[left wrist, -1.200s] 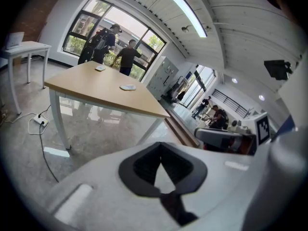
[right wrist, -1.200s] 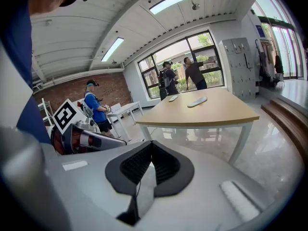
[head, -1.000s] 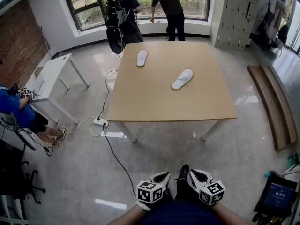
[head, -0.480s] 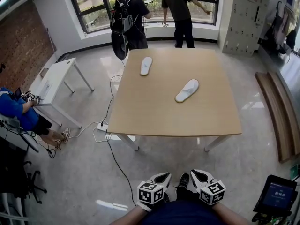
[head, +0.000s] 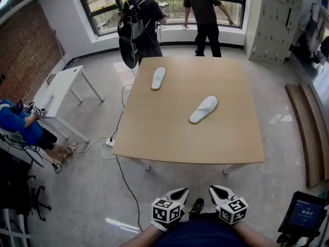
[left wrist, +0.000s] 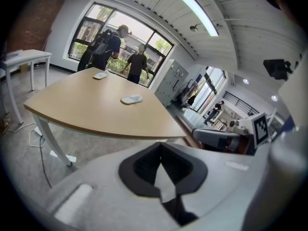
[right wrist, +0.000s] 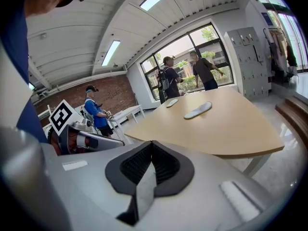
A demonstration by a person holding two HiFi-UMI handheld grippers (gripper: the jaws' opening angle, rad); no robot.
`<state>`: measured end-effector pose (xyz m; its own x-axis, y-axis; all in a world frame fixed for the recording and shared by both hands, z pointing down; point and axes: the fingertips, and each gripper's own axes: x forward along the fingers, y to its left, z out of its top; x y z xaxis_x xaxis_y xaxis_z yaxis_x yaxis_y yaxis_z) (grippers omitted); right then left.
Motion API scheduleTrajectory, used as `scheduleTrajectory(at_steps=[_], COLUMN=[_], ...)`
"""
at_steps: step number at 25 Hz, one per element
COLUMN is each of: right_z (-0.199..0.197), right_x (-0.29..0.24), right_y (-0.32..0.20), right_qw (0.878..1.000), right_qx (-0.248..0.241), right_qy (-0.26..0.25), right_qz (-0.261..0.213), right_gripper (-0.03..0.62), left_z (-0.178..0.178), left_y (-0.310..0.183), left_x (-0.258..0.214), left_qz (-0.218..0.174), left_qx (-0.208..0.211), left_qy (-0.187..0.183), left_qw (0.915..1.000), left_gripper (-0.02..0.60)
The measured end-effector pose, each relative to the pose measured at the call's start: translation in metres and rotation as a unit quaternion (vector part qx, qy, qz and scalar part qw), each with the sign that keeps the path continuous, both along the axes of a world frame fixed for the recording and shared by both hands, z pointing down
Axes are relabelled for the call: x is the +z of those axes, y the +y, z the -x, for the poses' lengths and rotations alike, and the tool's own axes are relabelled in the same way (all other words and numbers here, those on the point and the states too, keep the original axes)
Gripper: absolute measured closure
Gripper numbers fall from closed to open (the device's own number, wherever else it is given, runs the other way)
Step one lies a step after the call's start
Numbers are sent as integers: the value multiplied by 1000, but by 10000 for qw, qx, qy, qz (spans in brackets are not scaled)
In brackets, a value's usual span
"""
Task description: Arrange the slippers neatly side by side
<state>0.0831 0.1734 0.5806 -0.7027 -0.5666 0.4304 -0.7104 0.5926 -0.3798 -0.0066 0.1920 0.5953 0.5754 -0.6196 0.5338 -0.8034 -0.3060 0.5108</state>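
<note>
Head view puts the near slipper (head: 203, 109), lying diagonally on the tabletop (head: 169, 138), well ahead of the right tongs (head: 220, 192), the far slipper (head: 158, 78) farther off on the side of the left tongs (head: 177, 193); both tongs closed on nothing.

Mostly whites, tans and greys, as we see them

We find the far slipper (head: 158, 78) and the near slipper (head: 203, 109) both plain white; the table (head: 175, 143) has a light tan wood top and white legs; the floor (head: 92, 189) is glossy pale grey; the left gripper (head: 177, 193) and the right gripper (head: 220, 192) are light grey, black inside the jaws, each with black-and-white square markers; we note a red-brown brick wall (head: 23, 50), a white side table (head: 61, 84), a seated person (head: 15, 122) in bright blue, a brown wooden bench (head: 308, 133), and a screen (head: 303, 214) glowing blue.
</note>
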Motion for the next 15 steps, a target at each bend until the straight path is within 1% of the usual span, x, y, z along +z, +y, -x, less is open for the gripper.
scheduleTrajectory(at_steps=[2, 5, 8, 11, 15], right_z=[-12, -22, -33, -42, -50], right_x=[-4, -6, -2, -10, -10], right_y=[-25, -48, -63, -78, -91], right_qw=[10000, 10000, 9999, 9999, 9999], right_qx=[15, -16, -62, 24, 41], right_qy=[-46, -61, -55, -105, -116], right_qz=[18, -16, -72, -67, -68], right_gripper=[585, 585, 585, 585, 585], left_z=[-13, -23, -33, -43, -48], left_y=[-23, -44, -61, -72, -83], left_x=[0, 0, -3, -4, -5], left_qz=[8, -25, -102, -140, -166], left_qx=[-39, -91, -103, -98, -136], left_qy=[-22, -50, -69, -72, -93], left_qw=[10000, 9999, 9999, 9998, 9997], left_gripper=[578, 578, 578, 578, 578])
